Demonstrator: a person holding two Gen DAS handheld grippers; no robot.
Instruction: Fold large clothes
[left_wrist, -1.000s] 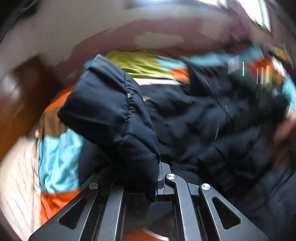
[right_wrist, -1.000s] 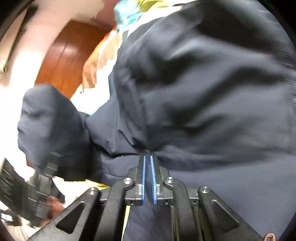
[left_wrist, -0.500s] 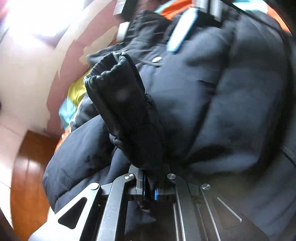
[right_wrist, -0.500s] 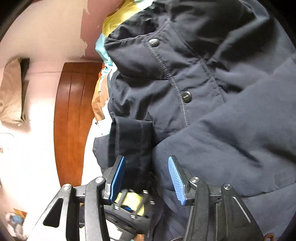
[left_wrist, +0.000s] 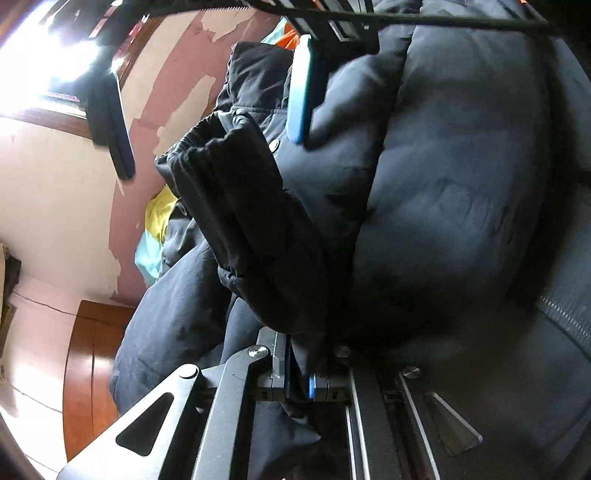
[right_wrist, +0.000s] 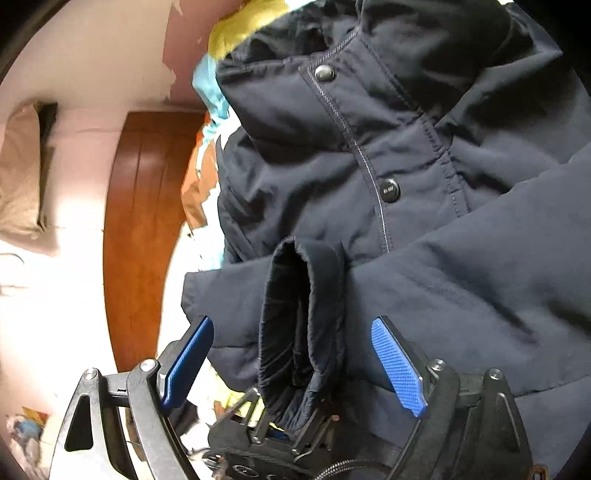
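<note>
Navy padded fabric fills both of my views: the jacket lies heaped on a bed covered by a patchwork bedspread, of which only yellow, turquoise and orange scraps show at the jacket's edge.

My left gripper has its jaws pinched tight on the sleeve, close to the elastic cuff, and holds it across the front of the jacket. My right gripper stands wide apart, both blue pads clear of the cloth, with the cuff hanging between them and nothing clamped.

I judge the fold to be early. One sleeve is being brought in over the chest; I see no second sleeve laid in, and the body is bulky and rumpled, not yet doubled over. Most of the work remains.

My right view gives me what the left cannot: the placket with its two snap buttons, the cuff's open mouth, and the wooden headboard beyond. My left view alone shows the pinch itself, cloth trapped between the jaws, plus one pale blue pad of the other tool above the jacket.
</note>
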